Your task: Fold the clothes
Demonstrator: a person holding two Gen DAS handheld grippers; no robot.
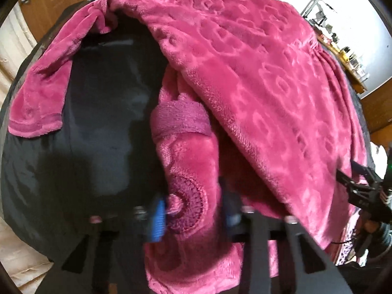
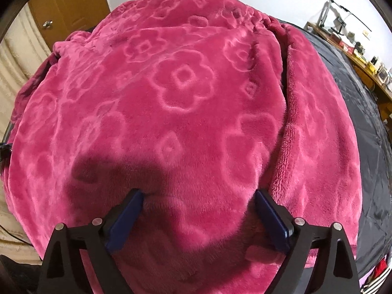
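A magenta fleece garment (image 2: pixel 186 103), embossed with flower outlines, lies spread over a bench covered in black sheeting (image 1: pixel 103 122). In the left wrist view one sleeve (image 1: pixel 46 93) runs out across the black sheeting at the left, its darker cuff band lying flat. A broad panel of the garment is folded over toward the right, and beneath its edge a second, cuffed part of the fleece with a round stitched patch (image 1: pixel 188 201) bulges up.

The left gripper (image 1: pixel 193 208) points steeply down at this bulge. Its blue-padded fingers (image 1: pixel 158 216) stand close together with the patch fabric bunched between them; the pads press on the fleece, so the gripper is clenched on the garment. The picture is blurred here.

The right gripper (image 2: pixel 198 203) hangs over the near part of the broad panel, fingers (image 2: pixel 127 218) spread wide and released, their tips touching or just above the pile; which, cannot be told. No fold of cloth is pinched between them. It also appears at the right edge of the left wrist view.

A wooden door (image 2: pixel 71 5) stands beyond the bench at the left, and a cluttered shelf (image 2: pixel 355 46) at the right.
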